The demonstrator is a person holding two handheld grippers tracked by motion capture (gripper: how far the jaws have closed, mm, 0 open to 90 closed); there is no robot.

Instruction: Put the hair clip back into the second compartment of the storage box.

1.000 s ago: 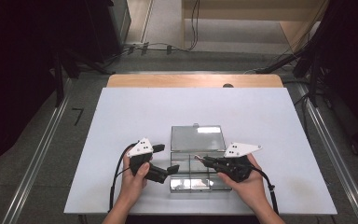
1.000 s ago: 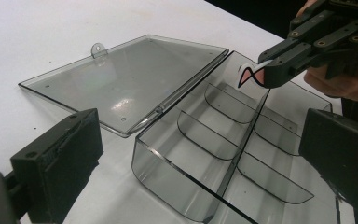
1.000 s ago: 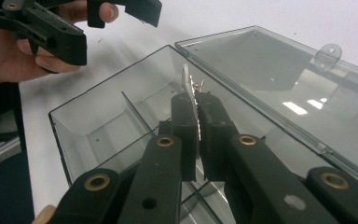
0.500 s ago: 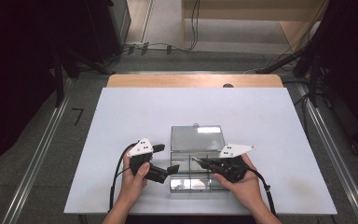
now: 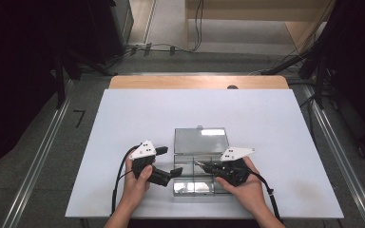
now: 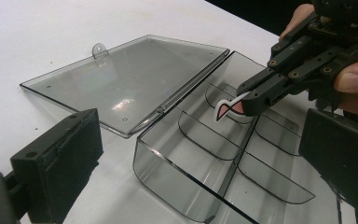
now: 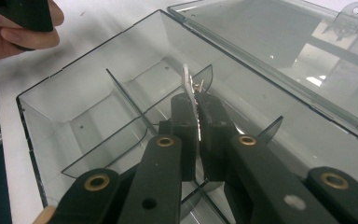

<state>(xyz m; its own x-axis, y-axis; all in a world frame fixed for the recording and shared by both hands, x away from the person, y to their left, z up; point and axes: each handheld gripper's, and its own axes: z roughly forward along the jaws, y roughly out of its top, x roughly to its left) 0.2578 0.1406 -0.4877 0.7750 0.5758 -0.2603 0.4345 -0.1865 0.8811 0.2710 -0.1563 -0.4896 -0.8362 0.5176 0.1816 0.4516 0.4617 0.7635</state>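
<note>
The right gripper (image 6: 242,105) is pinching a small flat white piece (image 6: 224,108) between its closed fingers (image 7: 186,126), holding it over the divided compartments of the clear box (image 5: 195,183). The left gripper (image 5: 171,173) is keeping its fingers (image 6: 60,163) spread wide and gripping nothing, just beside the box's near-left corner. The box's lid (image 5: 200,140) is lying open flat on the white desk (image 5: 266,118).
</note>
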